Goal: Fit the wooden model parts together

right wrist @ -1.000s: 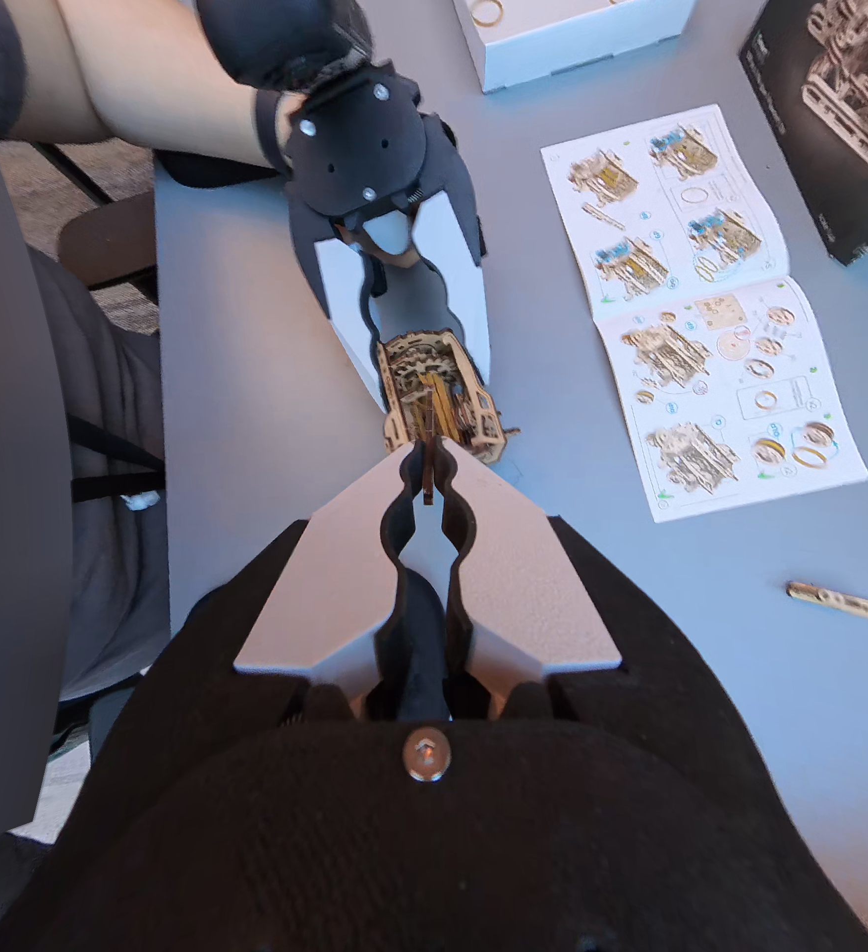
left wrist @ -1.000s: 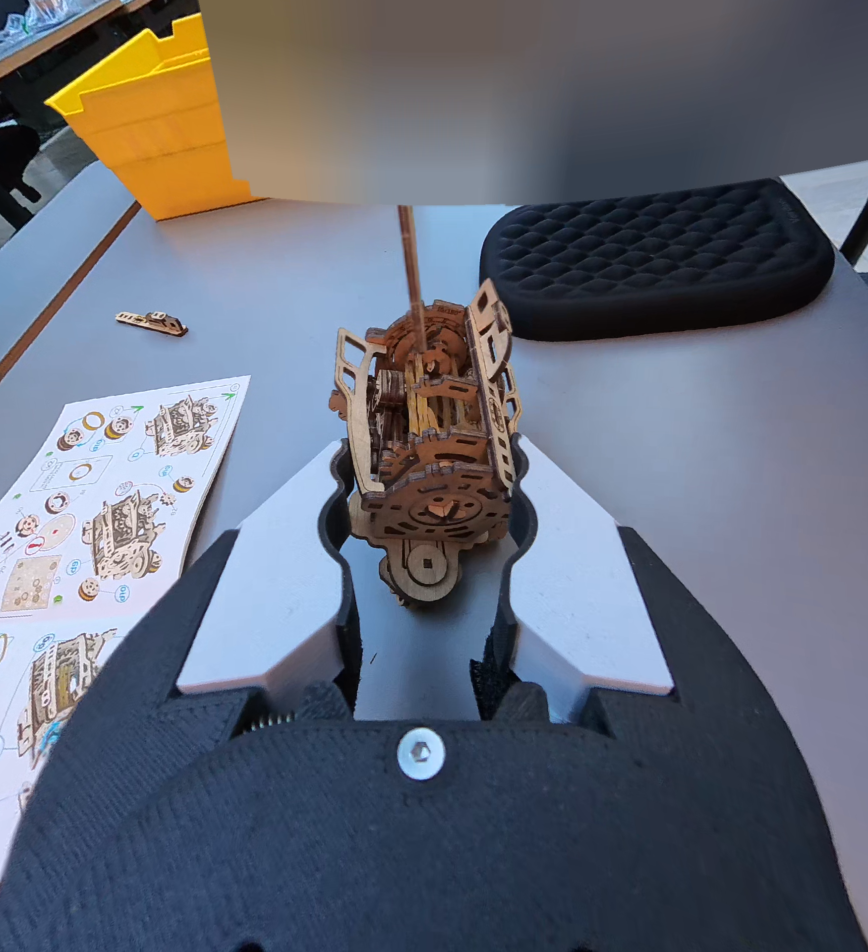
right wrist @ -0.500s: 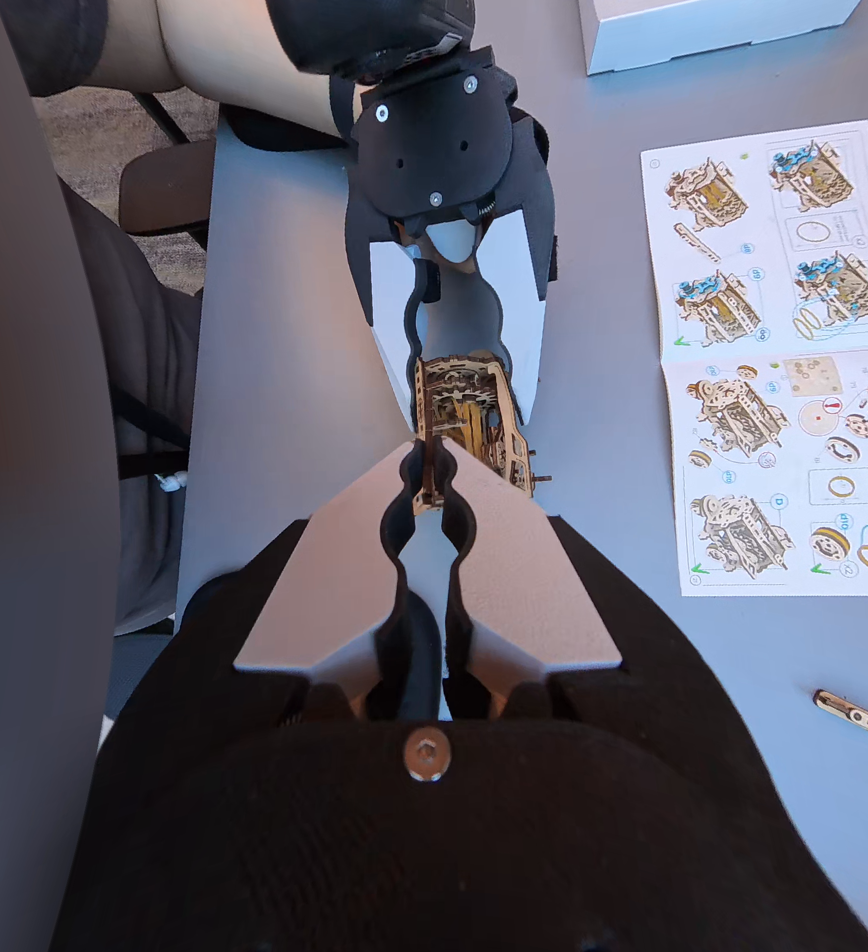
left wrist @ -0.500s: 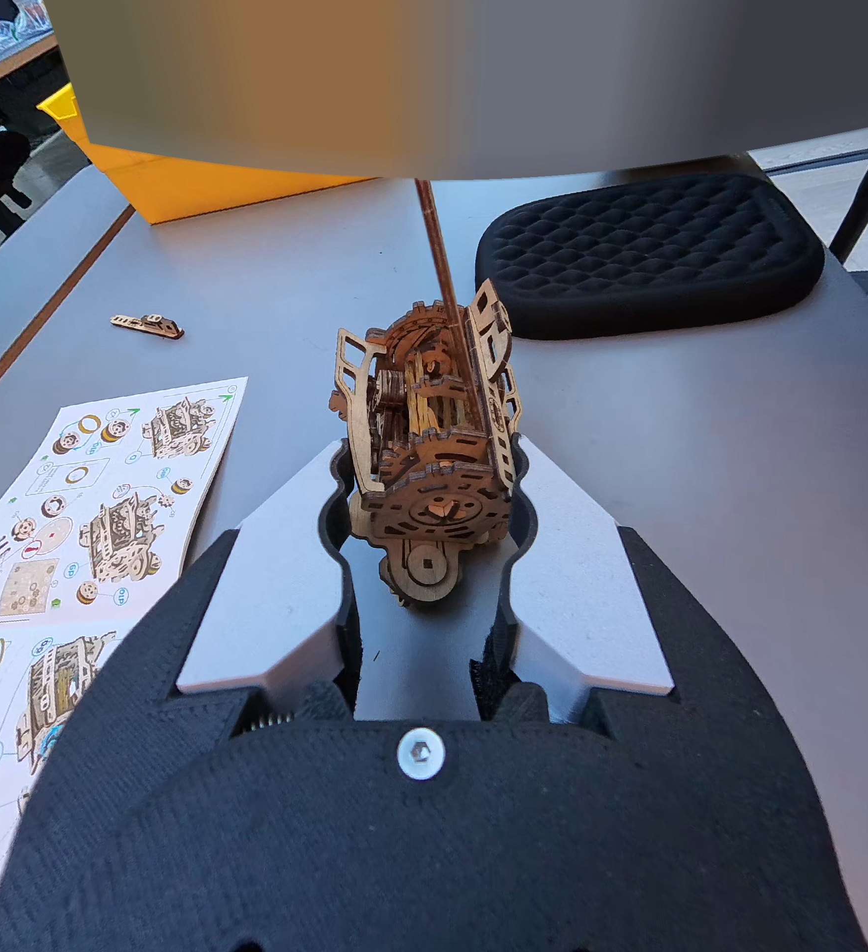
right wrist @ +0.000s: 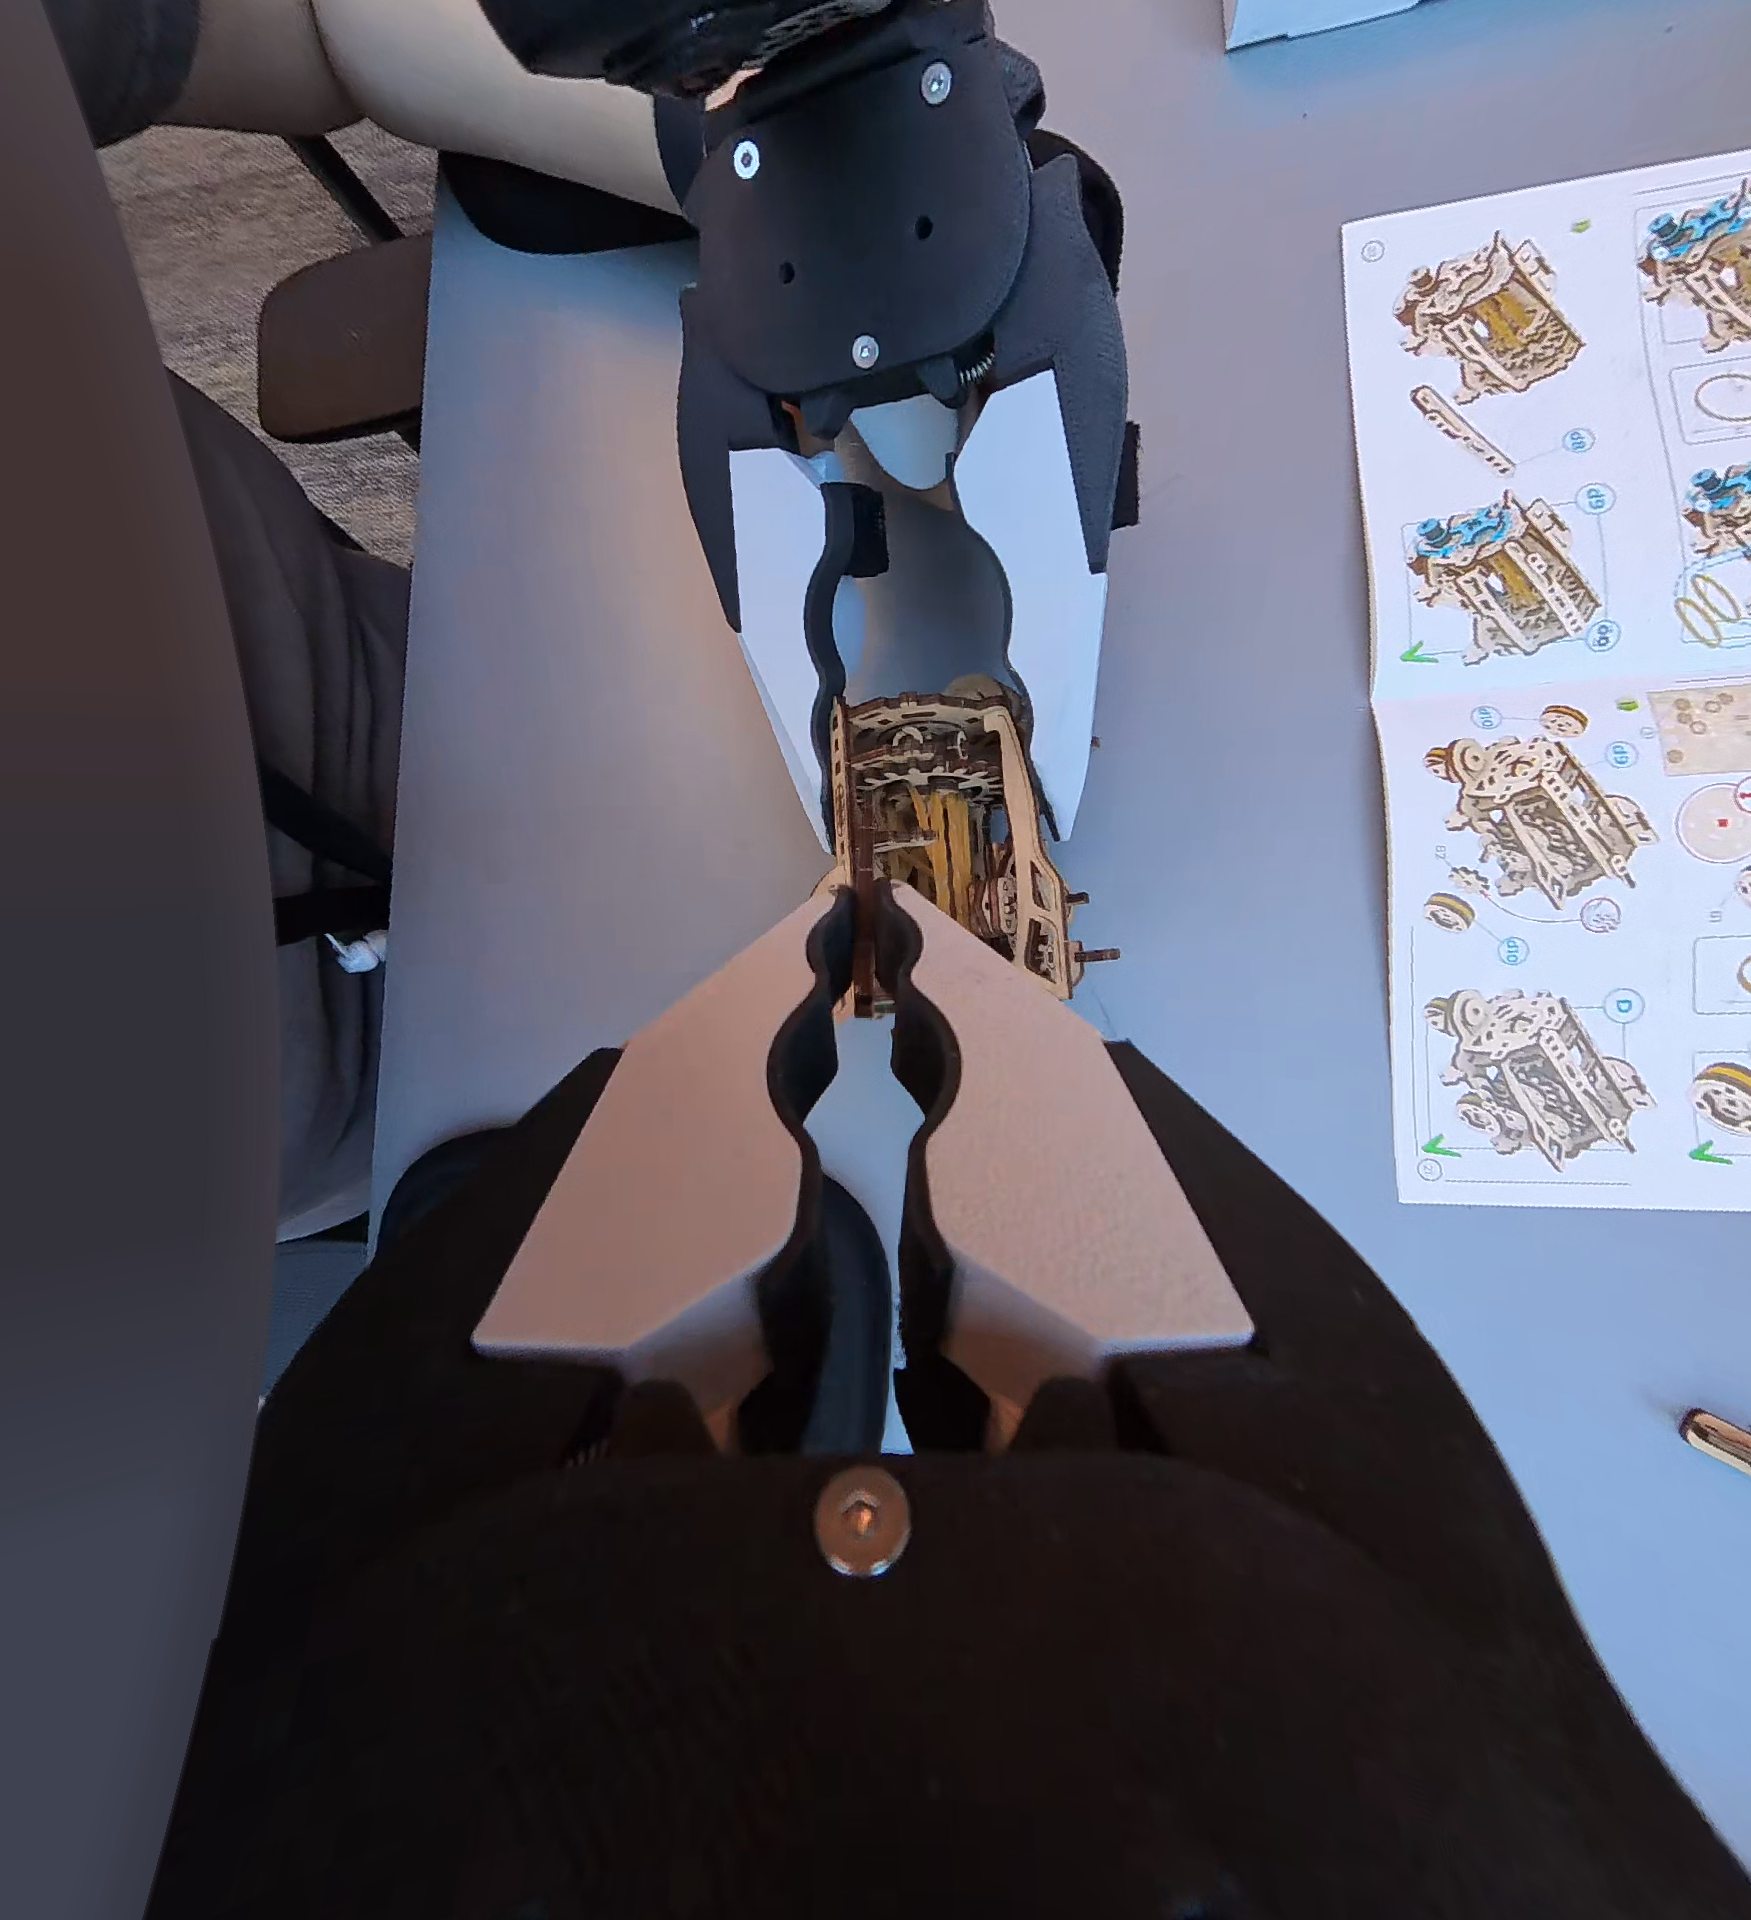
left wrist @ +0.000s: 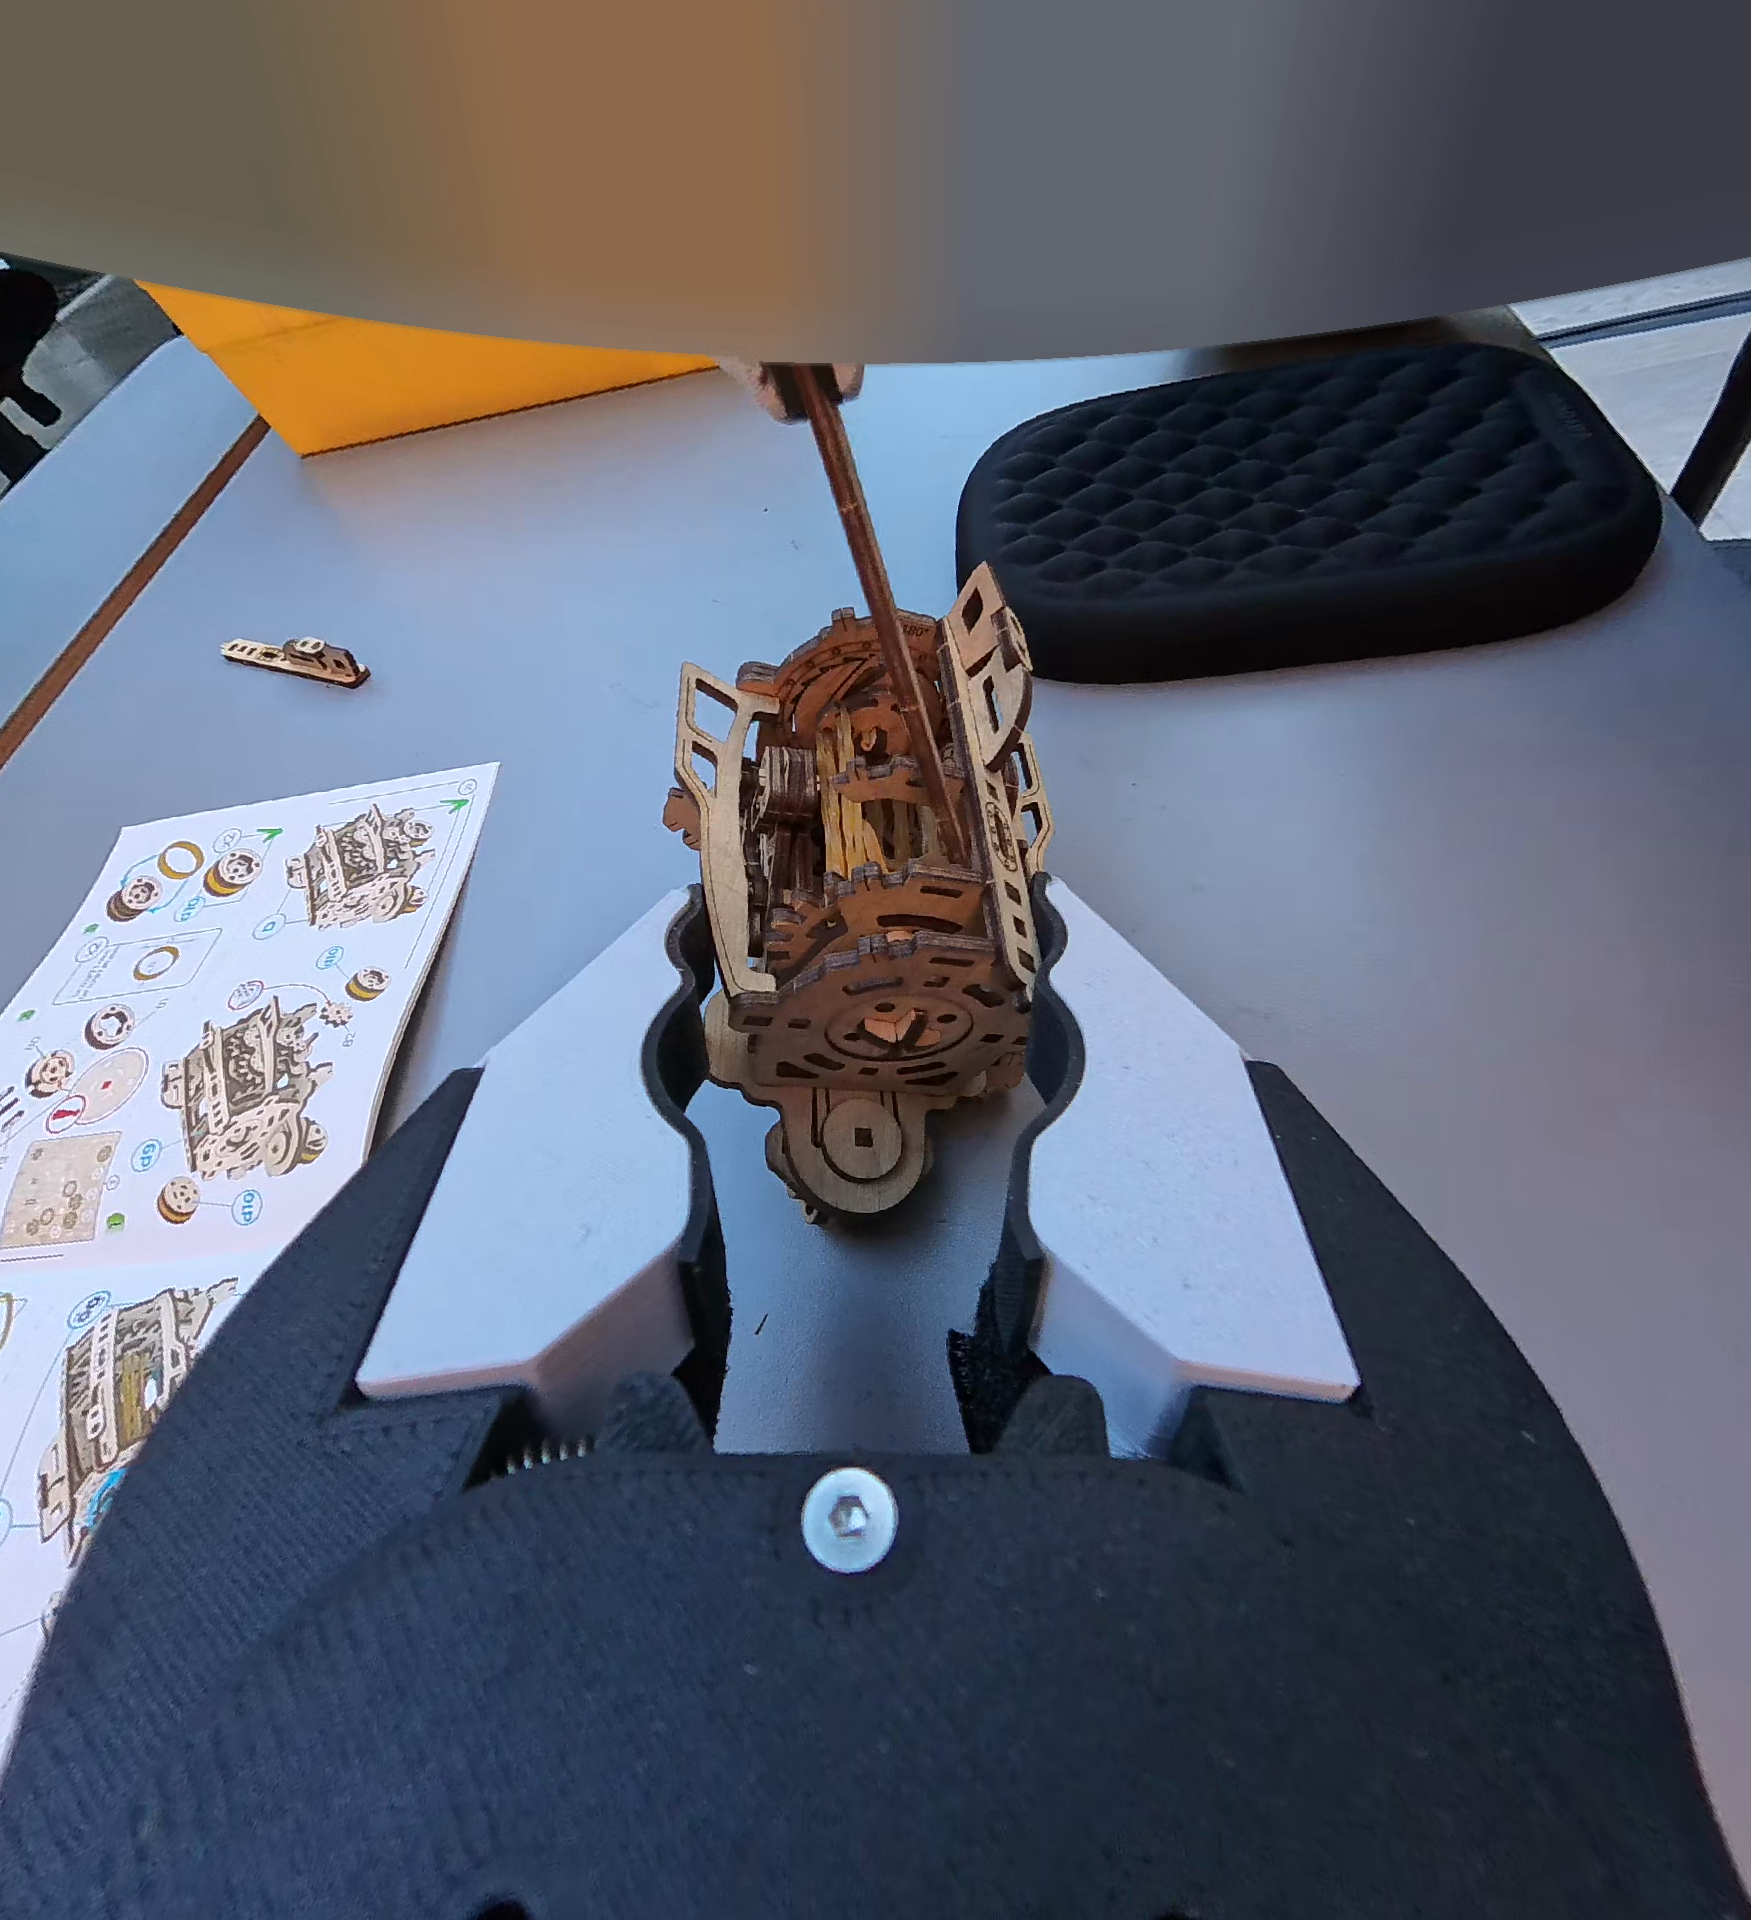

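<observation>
Clamping the wooden model (left wrist: 866, 914), left hand-held gripper (left wrist: 866, 935); right hand-held gripper (right wrist: 863, 920) pinches a wooden strip (left wrist: 886, 613).

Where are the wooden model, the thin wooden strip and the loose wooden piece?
wooden model (left wrist: 876, 1029), left wrist view, round-patterned end panel.
thin wooden strip (left wrist: 866, 556), left wrist view, mid-shaft.
loose wooden piece (left wrist: 294, 662), left wrist view, its middle.

Brown laser-cut wooden gearbox model (left wrist: 866, 914) stands upright on the grey table (left wrist: 1370, 935). Thin wooden strip (left wrist: 876, 582) slants into the model's open top; small notched wooden piece (left wrist: 294, 660) lies well apart.
</observation>
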Tool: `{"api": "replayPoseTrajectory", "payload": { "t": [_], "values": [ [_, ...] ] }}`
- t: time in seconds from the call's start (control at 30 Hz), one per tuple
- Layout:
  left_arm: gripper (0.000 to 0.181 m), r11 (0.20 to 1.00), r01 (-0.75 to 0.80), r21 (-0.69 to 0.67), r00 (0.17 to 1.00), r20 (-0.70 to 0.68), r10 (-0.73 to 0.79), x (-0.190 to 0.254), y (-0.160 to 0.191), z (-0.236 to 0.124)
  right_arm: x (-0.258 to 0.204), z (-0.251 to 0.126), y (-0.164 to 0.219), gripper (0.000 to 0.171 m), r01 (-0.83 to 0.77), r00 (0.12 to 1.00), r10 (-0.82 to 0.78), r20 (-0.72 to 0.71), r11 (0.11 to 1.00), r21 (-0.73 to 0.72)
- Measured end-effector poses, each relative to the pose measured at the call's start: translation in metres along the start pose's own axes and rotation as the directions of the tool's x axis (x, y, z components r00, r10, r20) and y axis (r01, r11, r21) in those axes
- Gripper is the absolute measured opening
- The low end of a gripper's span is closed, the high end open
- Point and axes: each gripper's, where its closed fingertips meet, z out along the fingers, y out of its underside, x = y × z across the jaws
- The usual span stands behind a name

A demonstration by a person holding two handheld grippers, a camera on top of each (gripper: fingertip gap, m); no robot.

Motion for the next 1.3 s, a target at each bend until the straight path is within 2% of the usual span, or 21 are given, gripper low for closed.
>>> {"api": "replayPoseTrajectory", "payload": {
  "t": [0.63, 1.3],
  "values": [
    [0.059, 1.000, -0.002, -0.004, 1.000, 0.009, 0.003, 0.000, 0.000, 0.000, 0.003, 0.001, 0.001, 0.001, -0.089, 0.995, 0.089, -0.046, 0.996, -0.006],
    [0.059, 1.000, -0.005, -0.010, 1.000, 0.019, 0.005, 0.001, 0.000, 0.001, -0.007, 0.000, -0.002, 0.001, -0.047, 0.994, 0.044, -0.097, 0.999, -0.027]
  ]
}}
